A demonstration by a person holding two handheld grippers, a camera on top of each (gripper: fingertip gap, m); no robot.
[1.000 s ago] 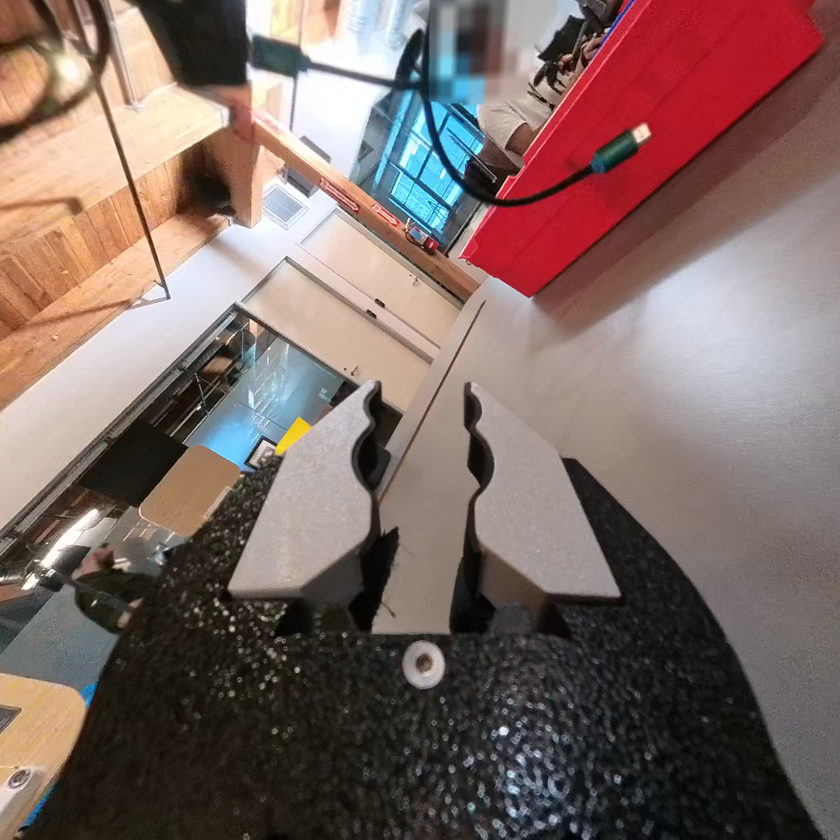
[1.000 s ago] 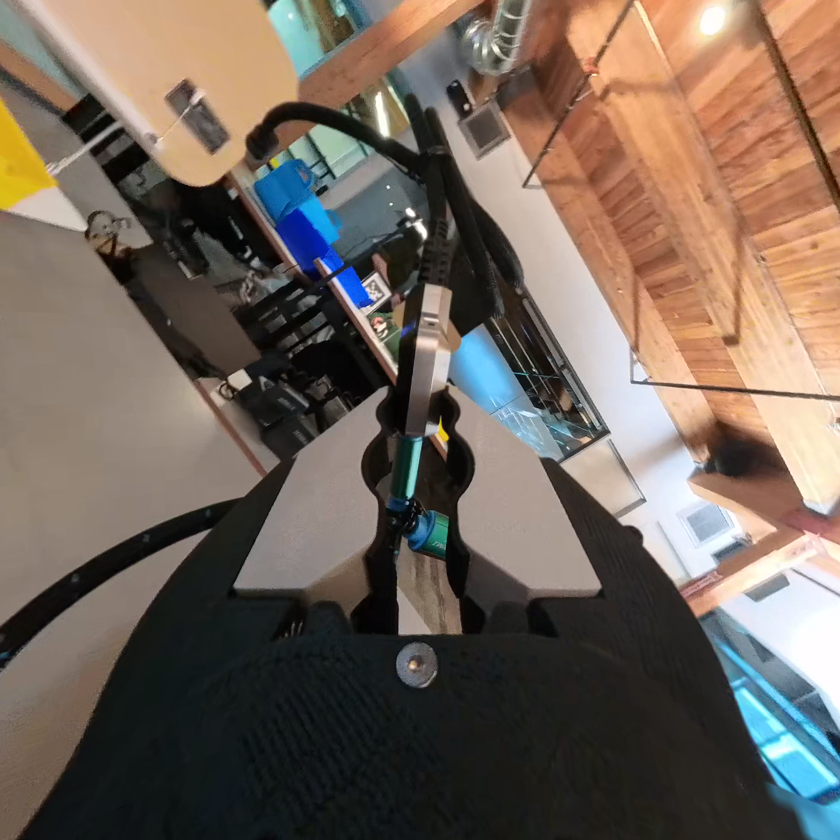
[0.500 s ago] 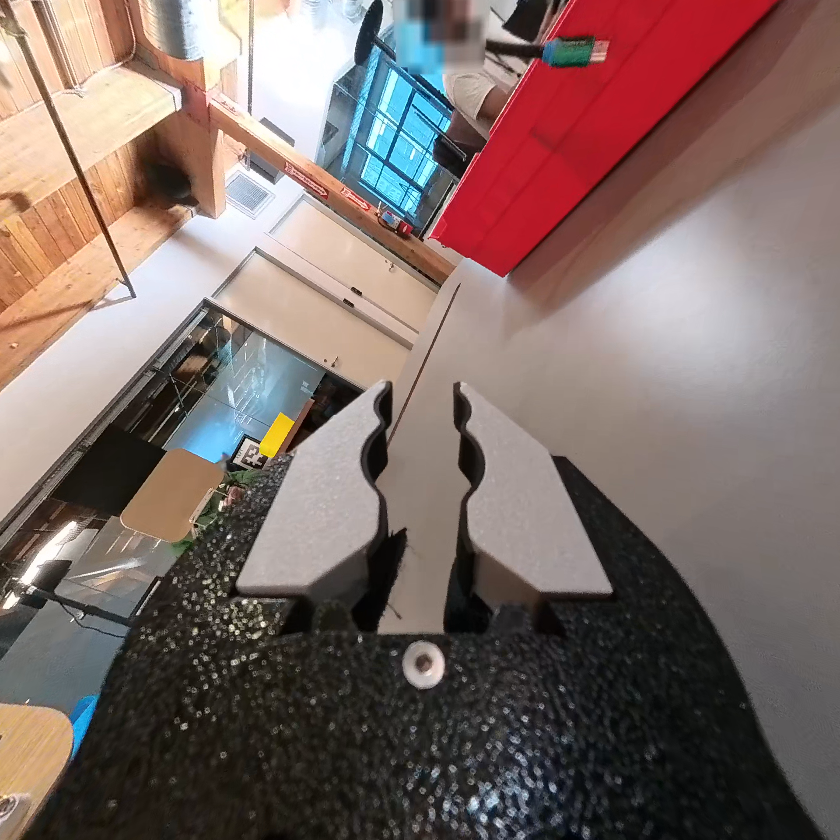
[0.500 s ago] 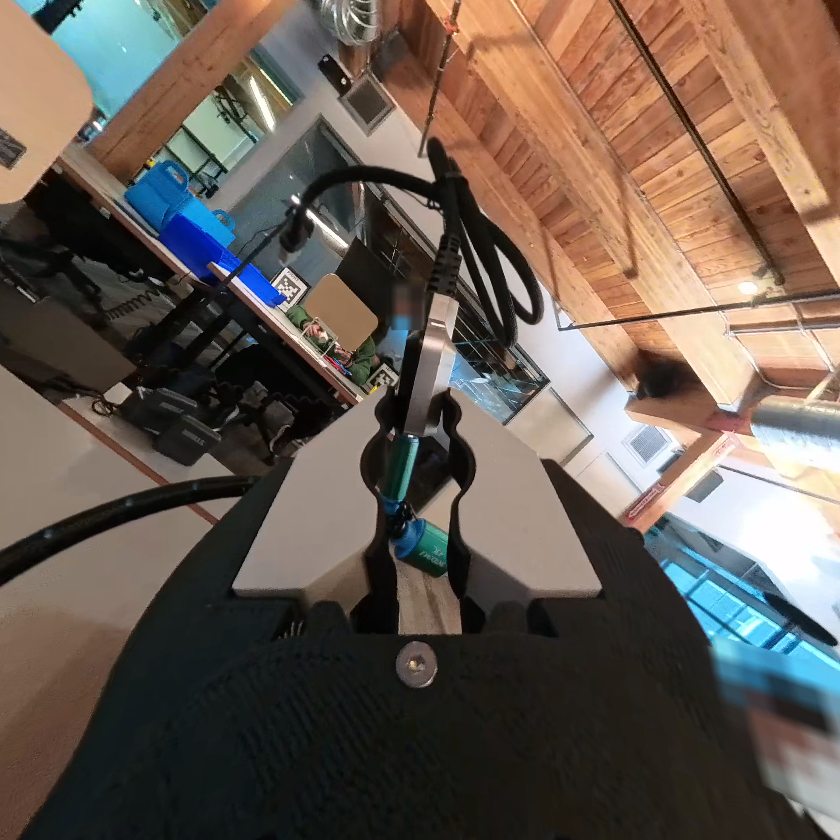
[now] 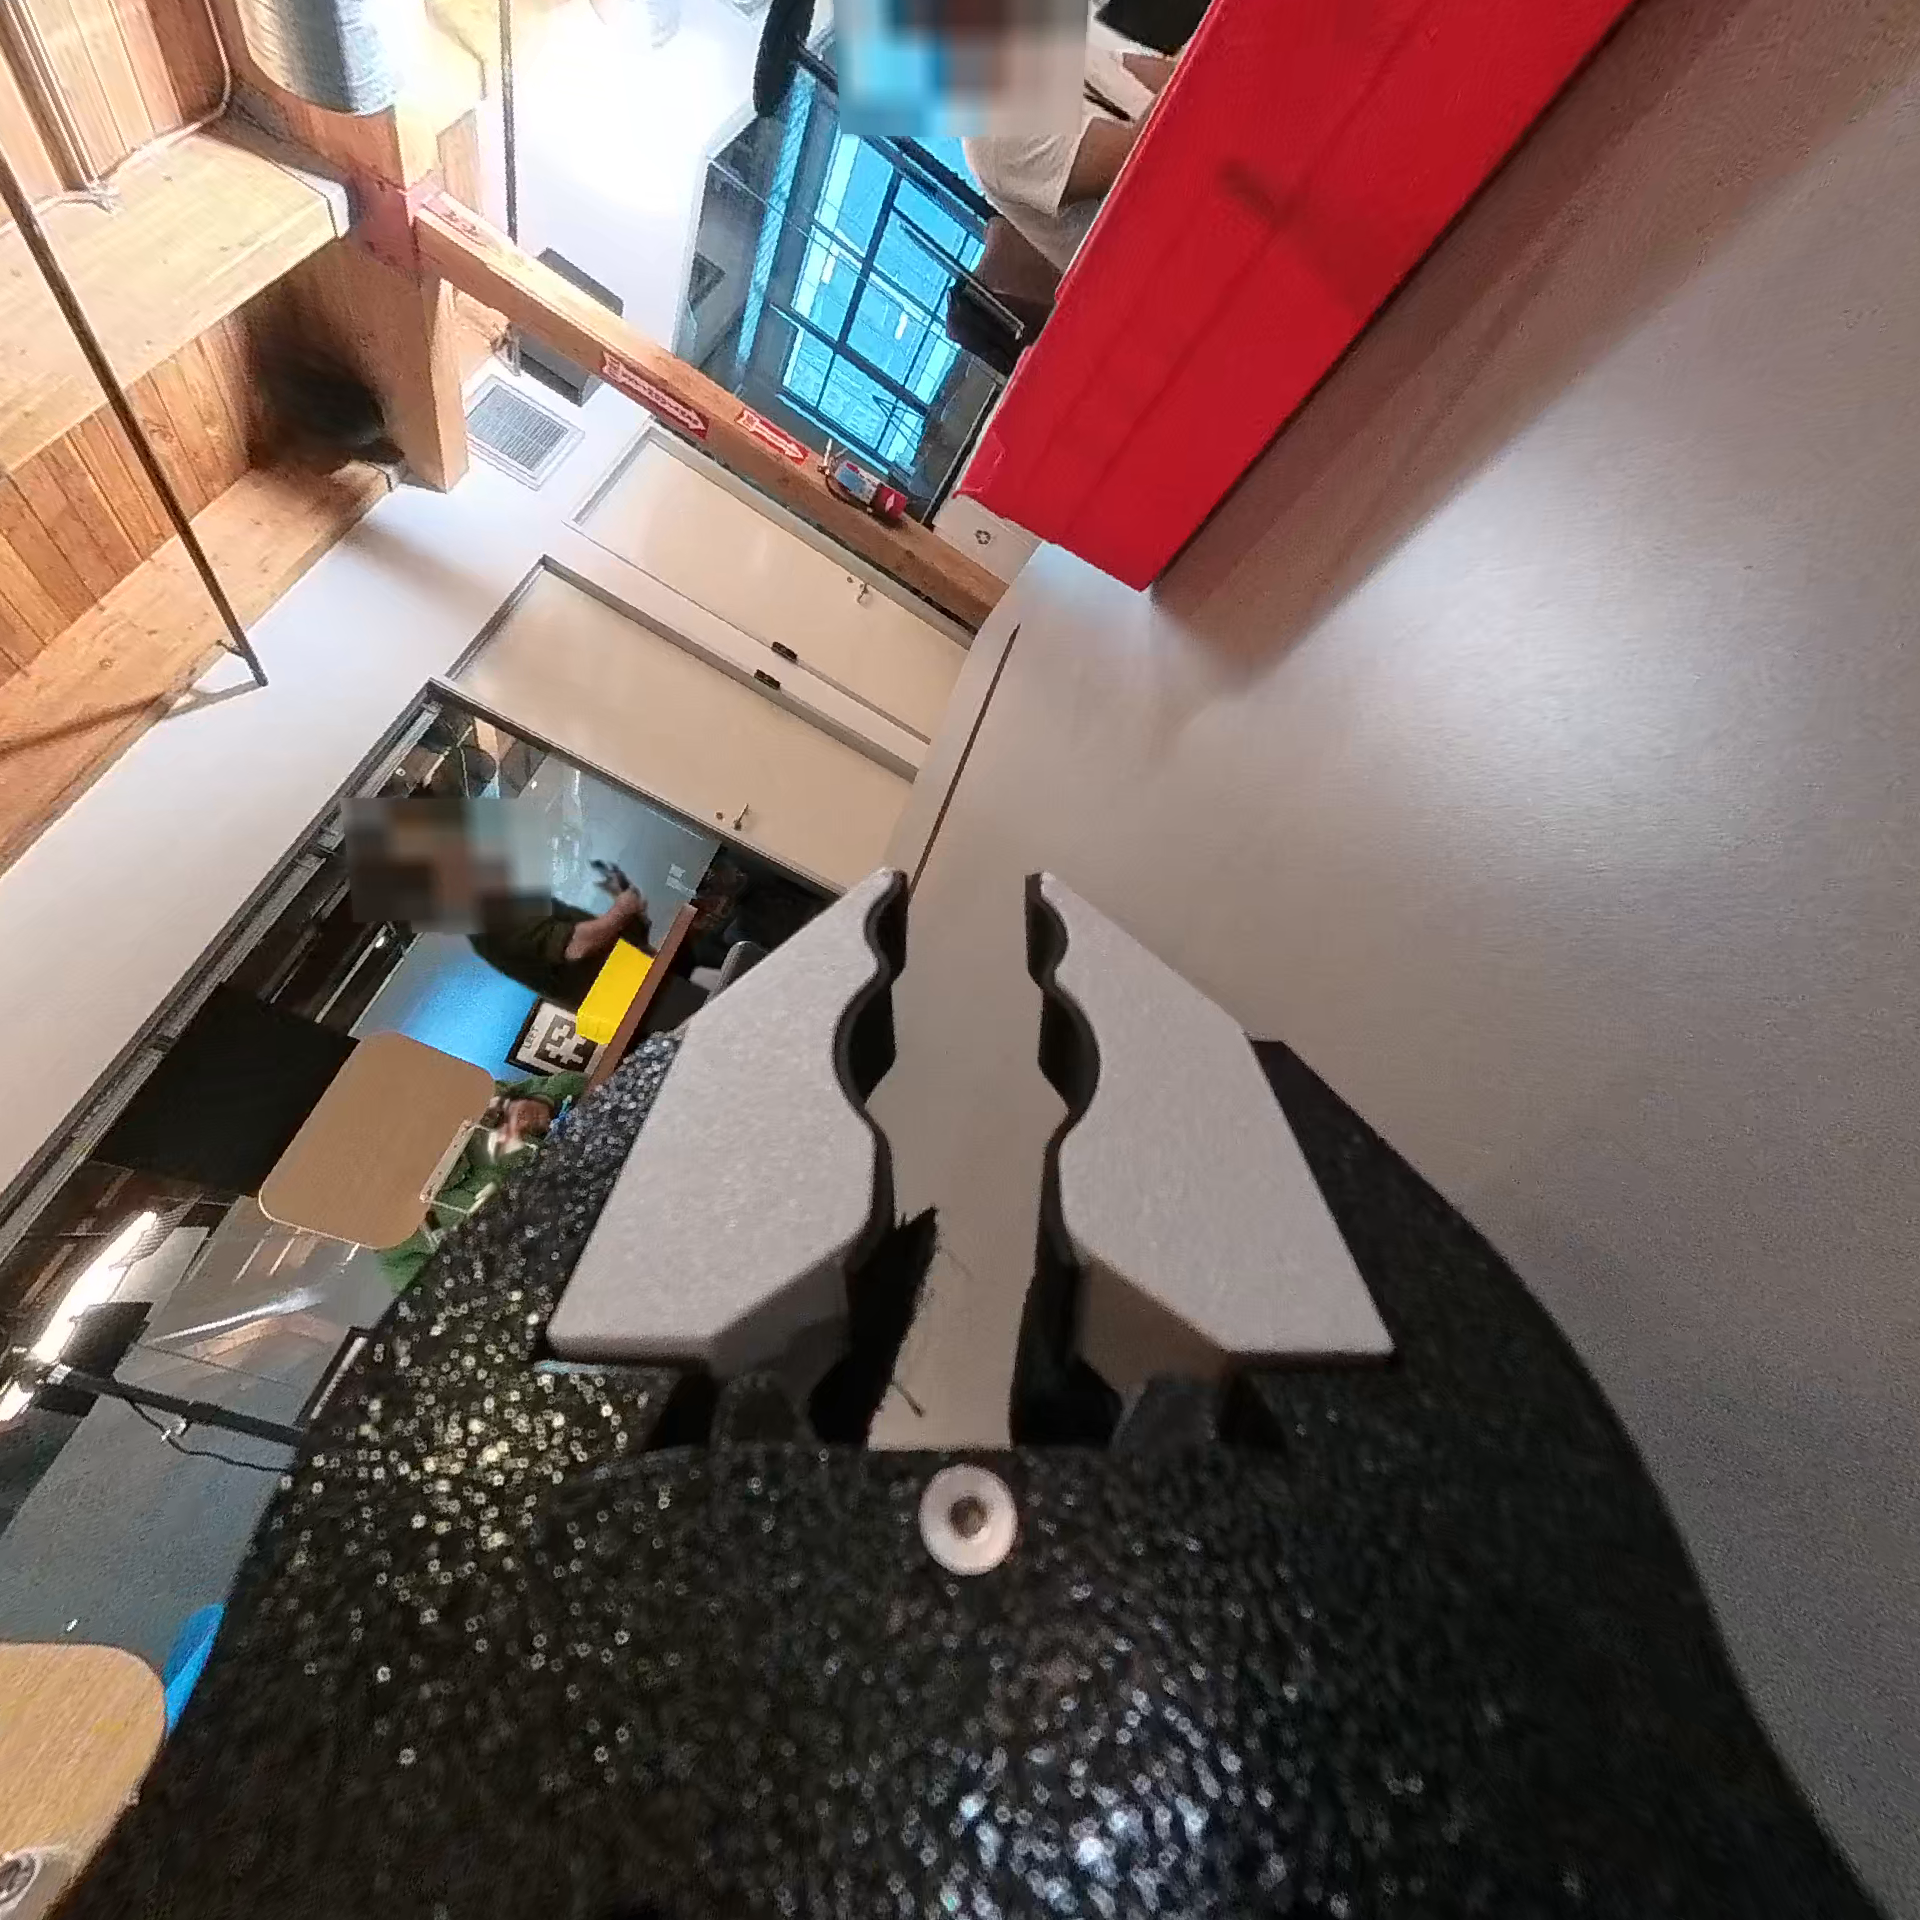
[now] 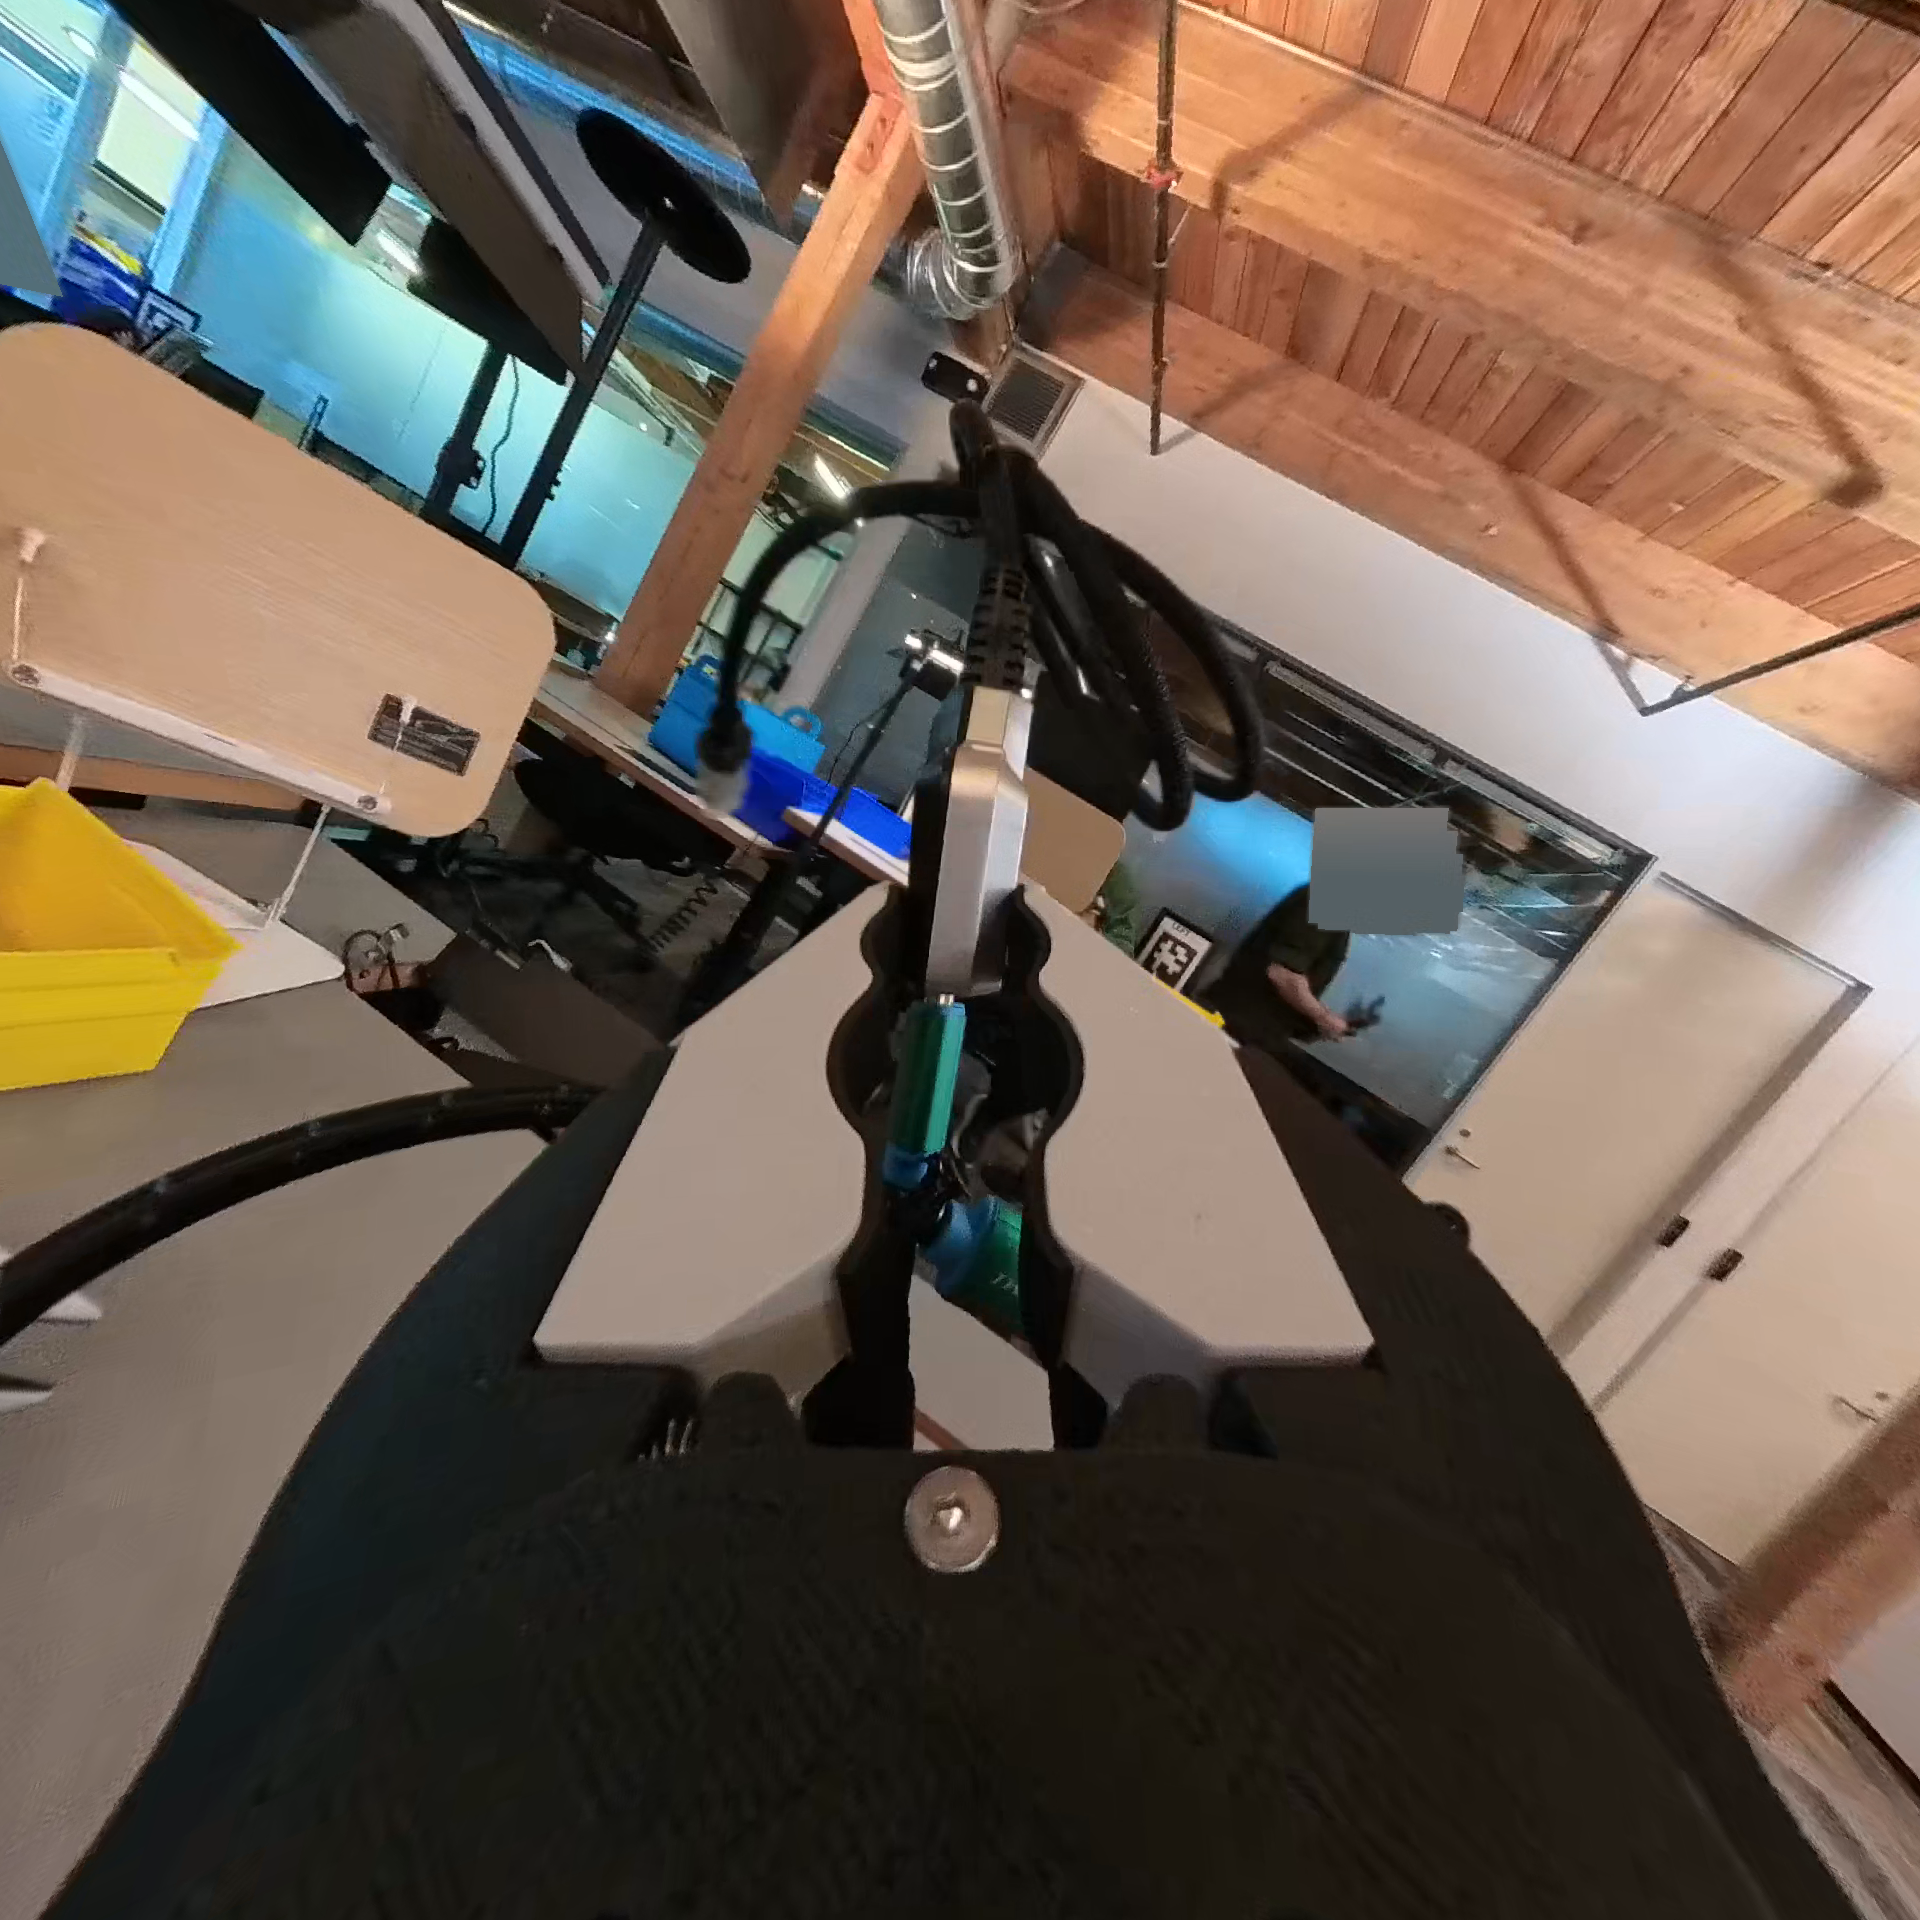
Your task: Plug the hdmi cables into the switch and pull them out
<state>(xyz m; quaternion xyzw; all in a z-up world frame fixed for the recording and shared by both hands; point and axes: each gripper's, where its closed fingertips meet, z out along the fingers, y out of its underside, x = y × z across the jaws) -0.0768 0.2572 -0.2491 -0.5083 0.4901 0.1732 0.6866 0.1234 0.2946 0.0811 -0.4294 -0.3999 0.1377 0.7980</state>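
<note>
Left wrist view: left tool [image 5: 964,904] empty, jaws apart, over bare grey table [image 5: 1507,831]; red box [image 5: 1247,260] far ahead; no cable near.

Right wrist view: right tool [image 6: 954,914] clamped on silver switch [image 6: 977,831], long axis along fingers; green plug [image 6: 928,1081] seated at its near end, black cables [image 6: 1132,623] looped beyond. Open air around; left tool likely must cross over to pull.

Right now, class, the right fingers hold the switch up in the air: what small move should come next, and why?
Probably lower the right gripper toward the grey table. It is shut on the silver switch, which is raised edge-on with black cables looped above it and a green plug beneath. The left gripper is open and empty, so it needs the switch within reach.
</note>
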